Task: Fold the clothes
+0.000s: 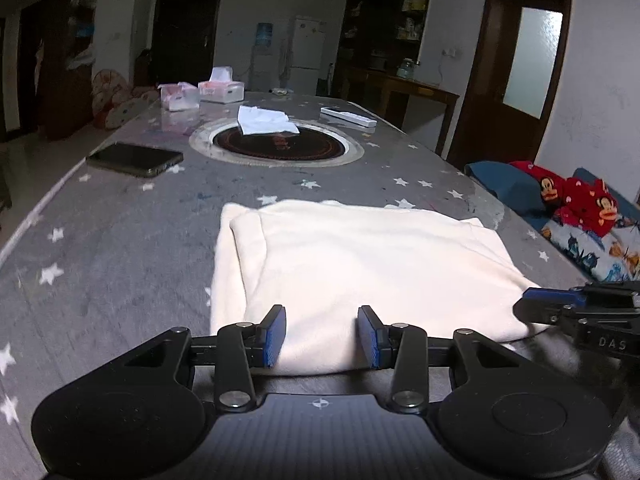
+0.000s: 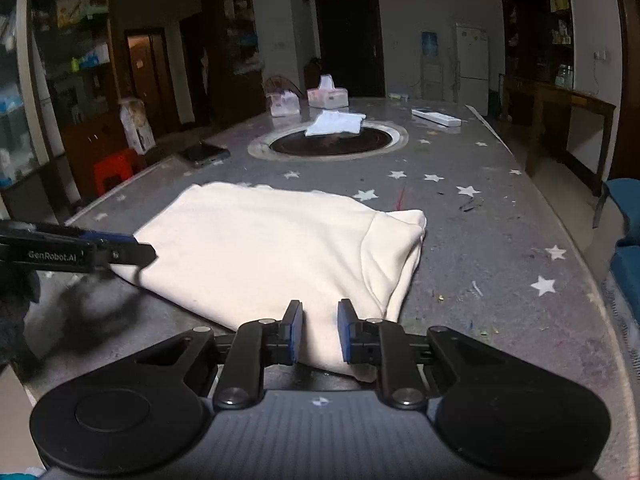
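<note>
The left gripper (image 1: 322, 334), black with 2 blue-padded fingers, sits at the near edge of a folded cream fleece garment (image 1: 360, 272), its jaws spread wide with the cloth's hem between them and neither pad visibly squeezing it. The right gripper (image 2: 320, 330) has its jaws spread too, though more narrowly, straddling the near hem of the same garment (image 2: 272, 248) close to its right corner. The garment lies flat on a grey table covering printed with white stars (image 1: 120, 240), folded into a rough rectangle with a sleeve tucked along each side. Beyond it are a round dark inset hotplate (image 1: 280, 145) with a white folded cloth (image 1: 264, 121) on it, a black phone (image 1: 134, 159) to the left, and a white remote (image 1: 348, 117).
</note>
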